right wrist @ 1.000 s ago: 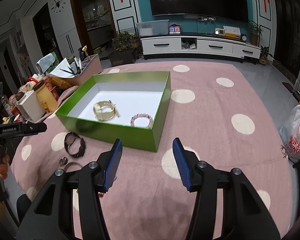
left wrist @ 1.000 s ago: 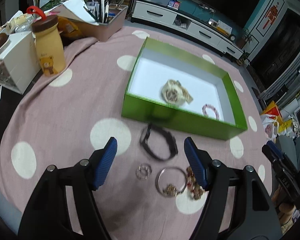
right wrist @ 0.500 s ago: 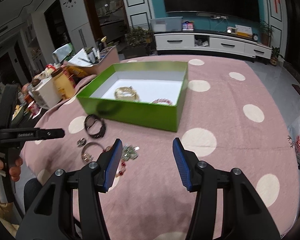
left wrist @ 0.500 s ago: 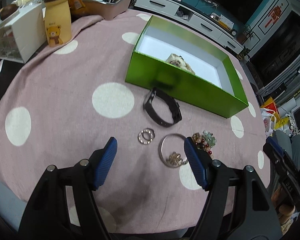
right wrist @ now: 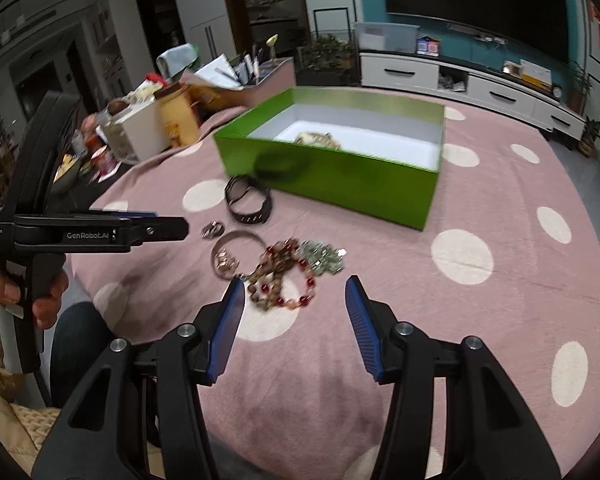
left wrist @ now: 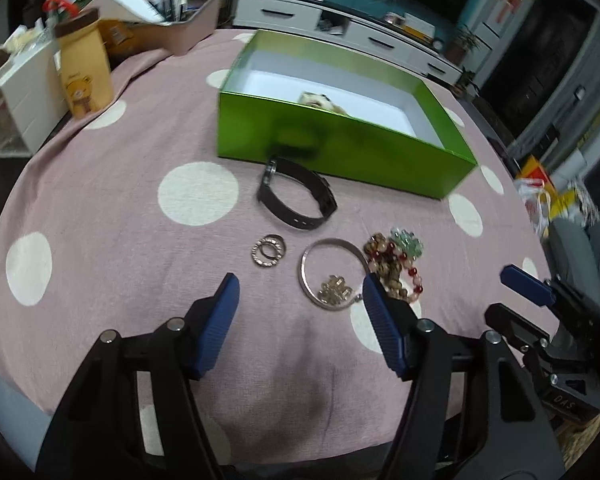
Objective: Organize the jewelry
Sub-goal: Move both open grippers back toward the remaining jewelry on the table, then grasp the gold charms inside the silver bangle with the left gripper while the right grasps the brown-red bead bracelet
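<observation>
A green box [left wrist: 340, 152] with a white inside holds a gold watch [left wrist: 320, 101]; the box also shows in the right wrist view [right wrist: 340, 168]. On the pink dotted cloth before it lie a black band [left wrist: 296, 196], small rings [left wrist: 269, 251], a silver bangle with a charm [left wrist: 330, 274], a red-brown bead bracelet [left wrist: 392, 268] and a green bead piece [left wrist: 408, 240]. My left gripper [left wrist: 298, 292] is open and empty, just short of the bangle. My right gripper [right wrist: 294, 292] is open and empty over the bead bracelet [right wrist: 284, 276].
A yellow bear bottle [left wrist: 85, 68], a white box [left wrist: 16, 92] and a pink bin of pens and papers [left wrist: 172, 20] stand at the back left. The table's near edge runs just under both grippers. A TV cabinet [right wrist: 472, 84] is beyond the table.
Both grippers have pulled back and lower toward the near edge, so the loose jewelry now lies ahead of the fingers. The right gripper swung left toward the beads. Both stay open.
</observation>
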